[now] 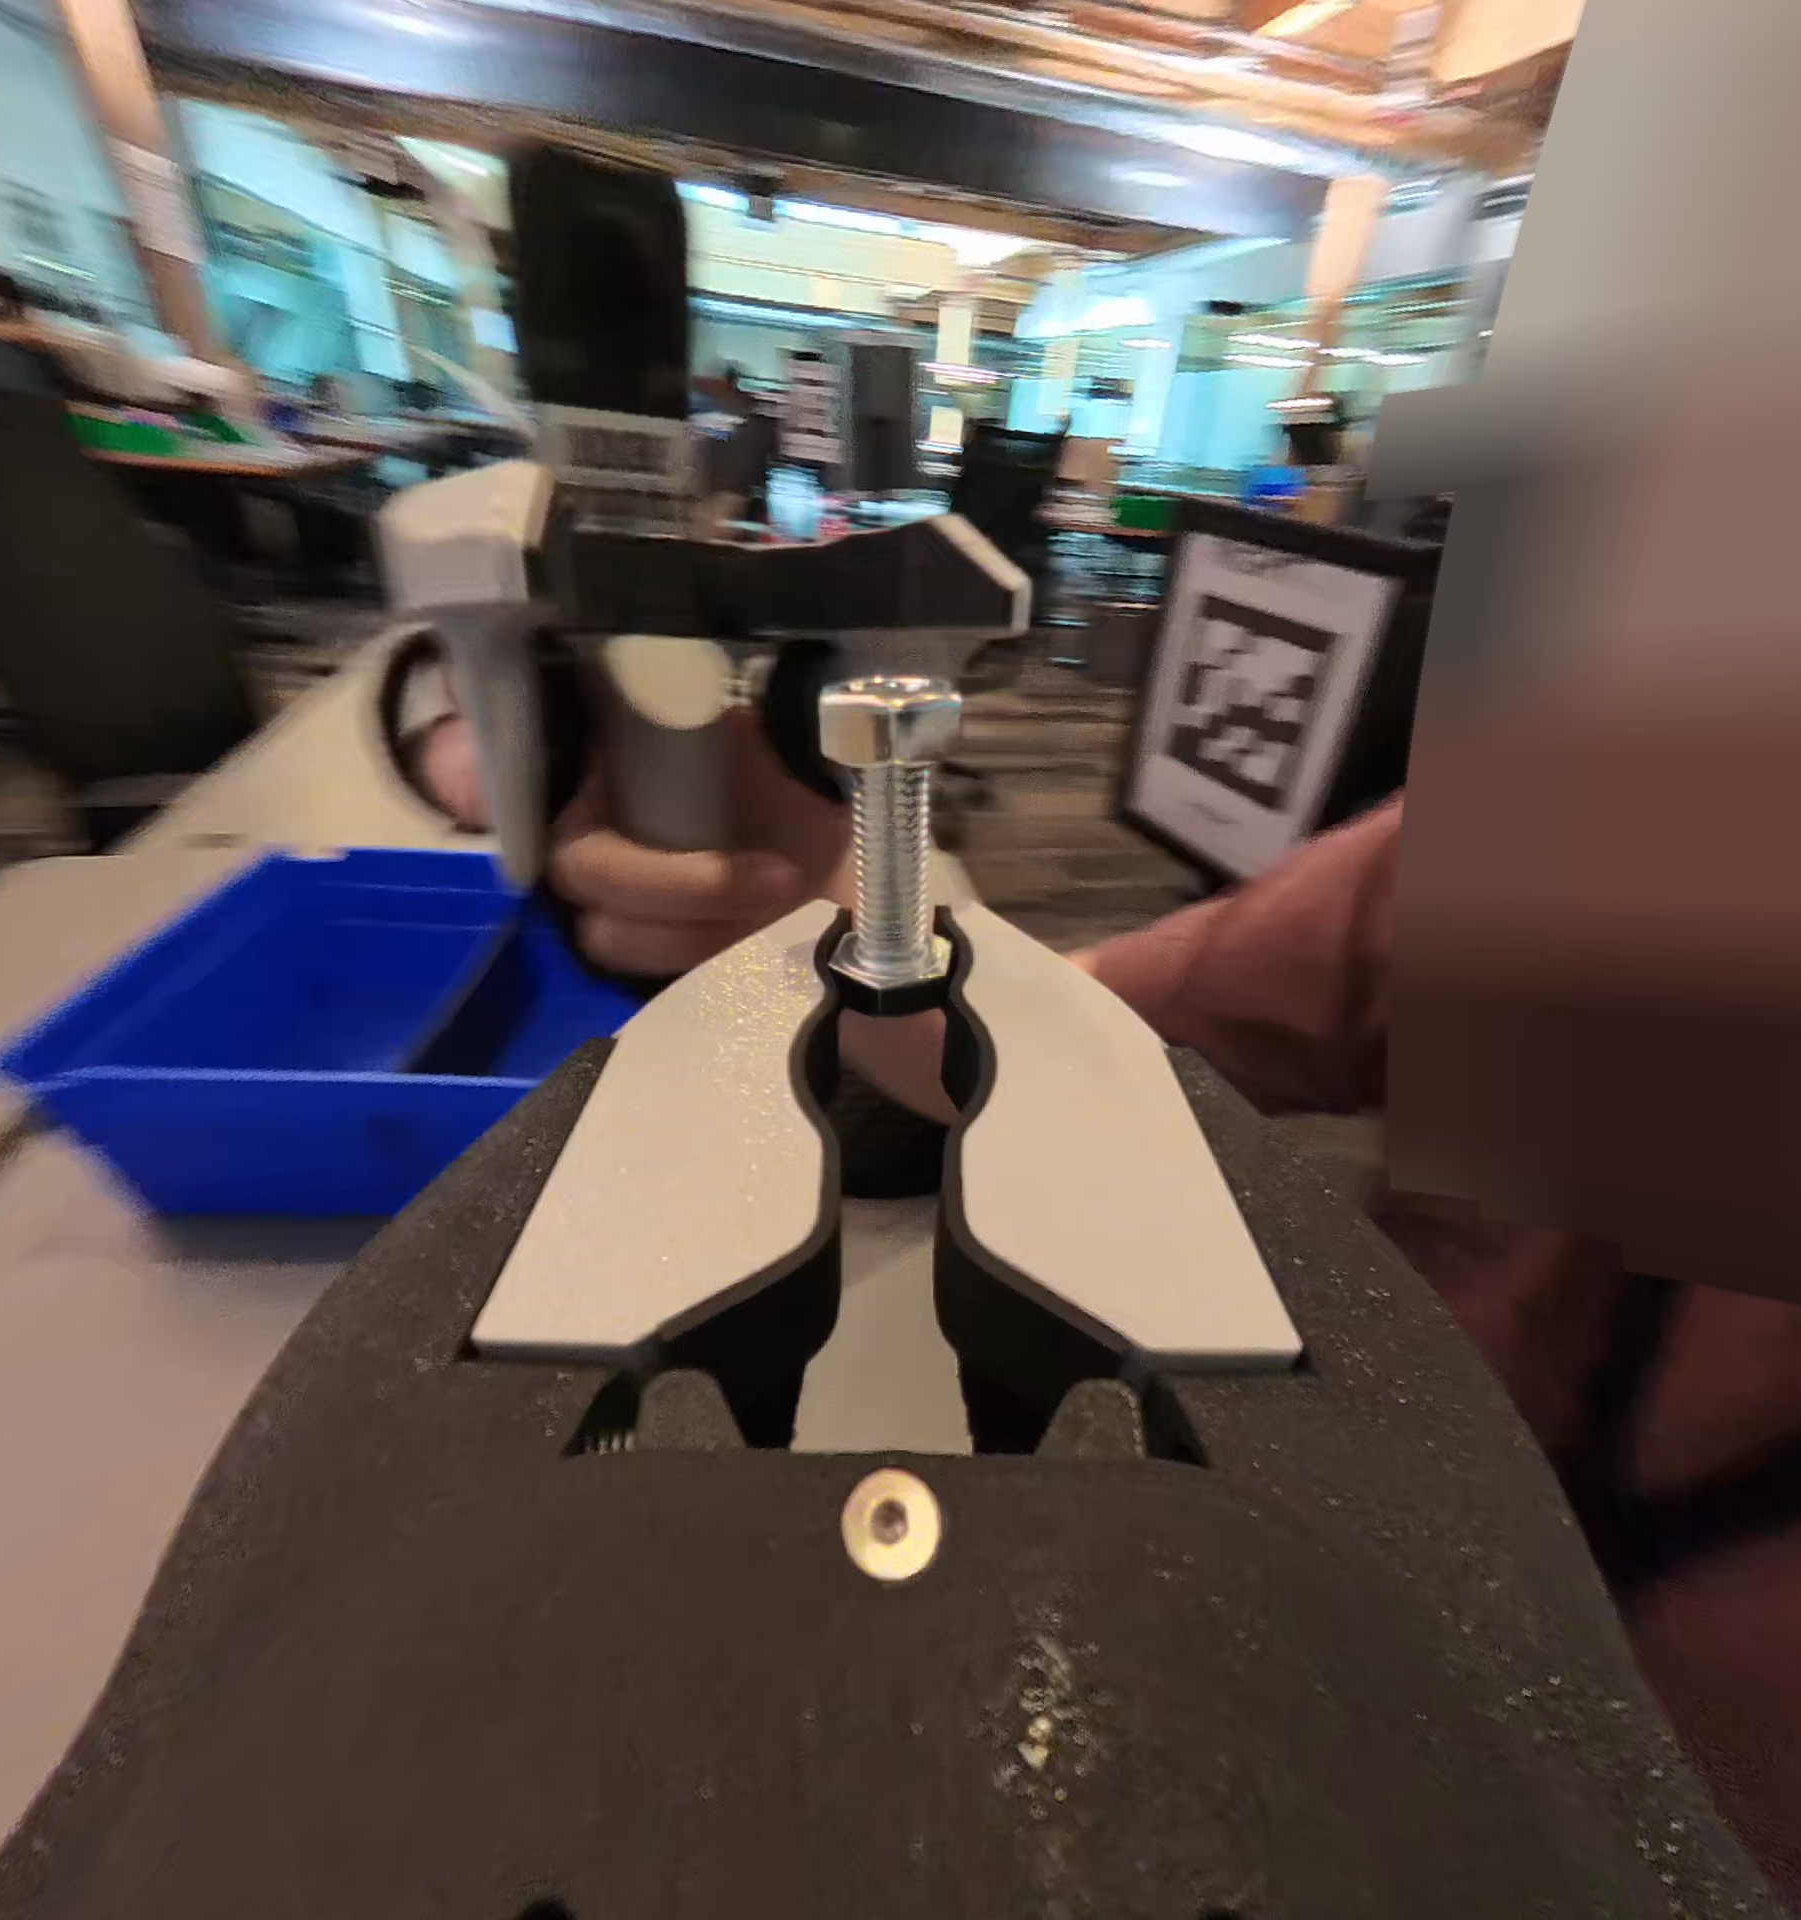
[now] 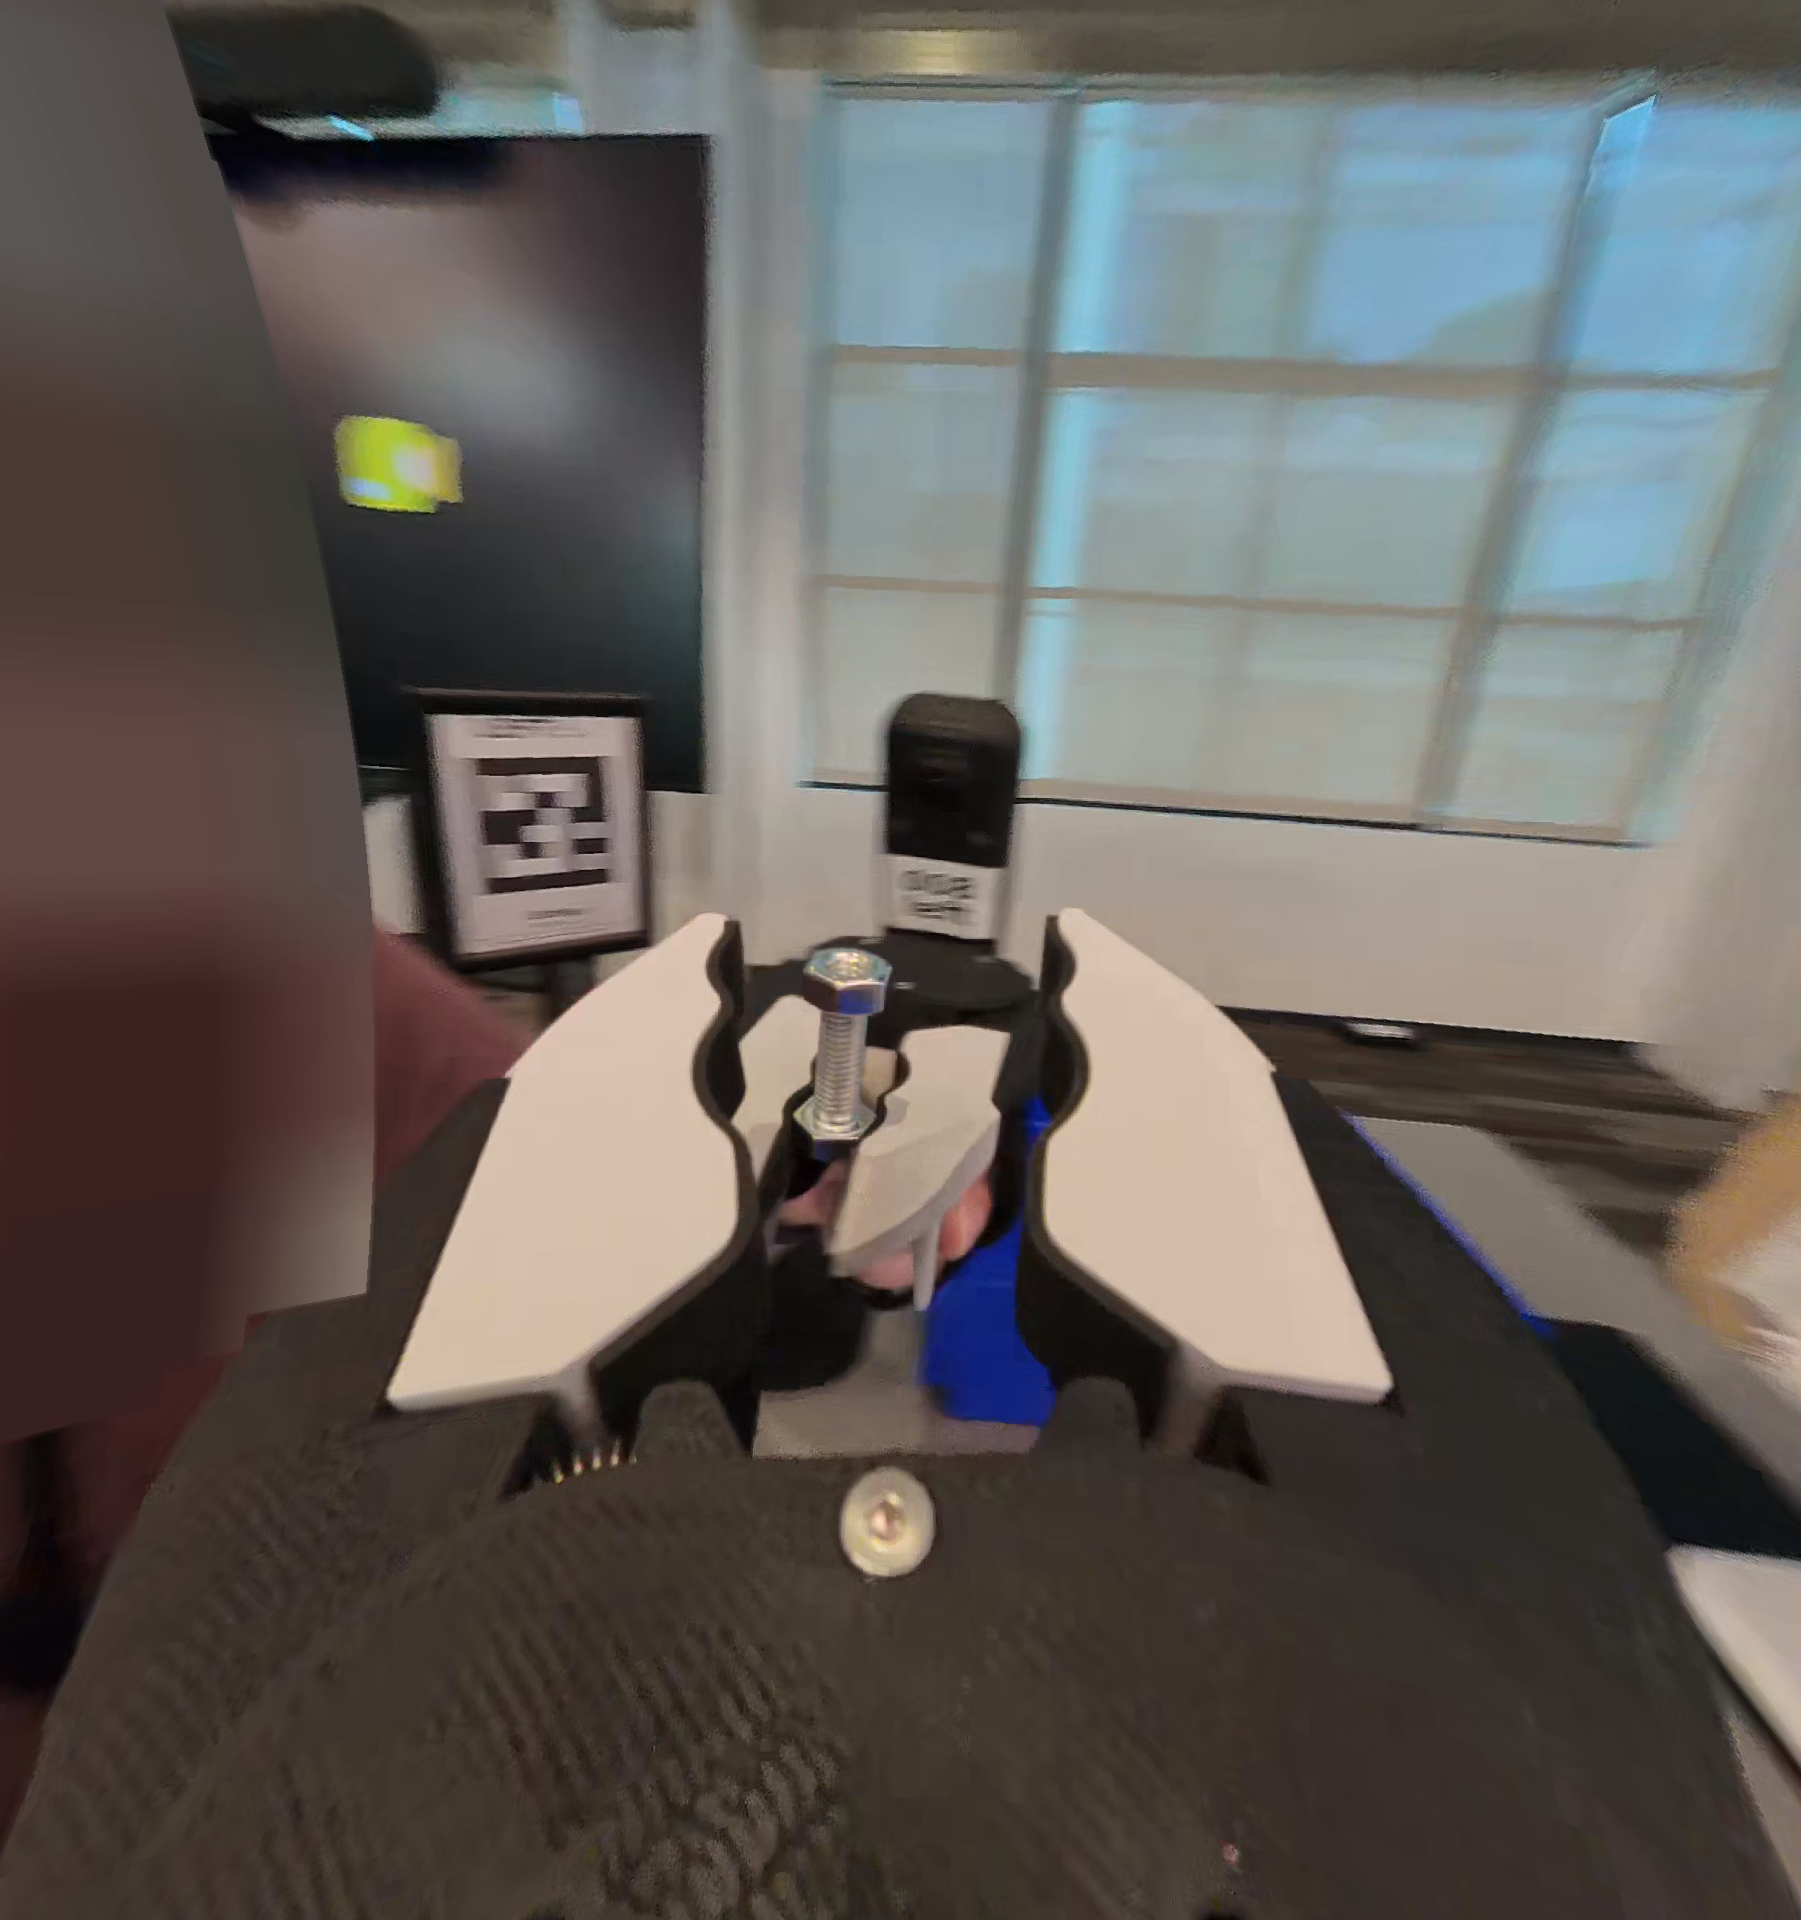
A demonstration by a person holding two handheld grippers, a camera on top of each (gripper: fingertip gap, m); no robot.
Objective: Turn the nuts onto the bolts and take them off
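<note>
While the blue bin (image 1: 283, 1023) at left looks empty, left hand-held gripper (image 1: 888, 961) pinches the nut (image 1: 891, 954) on the bolt (image 1: 888, 821); right hand-held gripper (image 2: 891, 971) is spread, and only its view shows a window (image 2: 1291, 447).

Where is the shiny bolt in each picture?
Left wrist view: the bolt stands upright at the centre, its nut pinched at the left gripper tips.
Right wrist view: the bolt is left of centre, between the open right gripper fingers.
Shared landmark: the blue bin, low right of the bolt.
</note>
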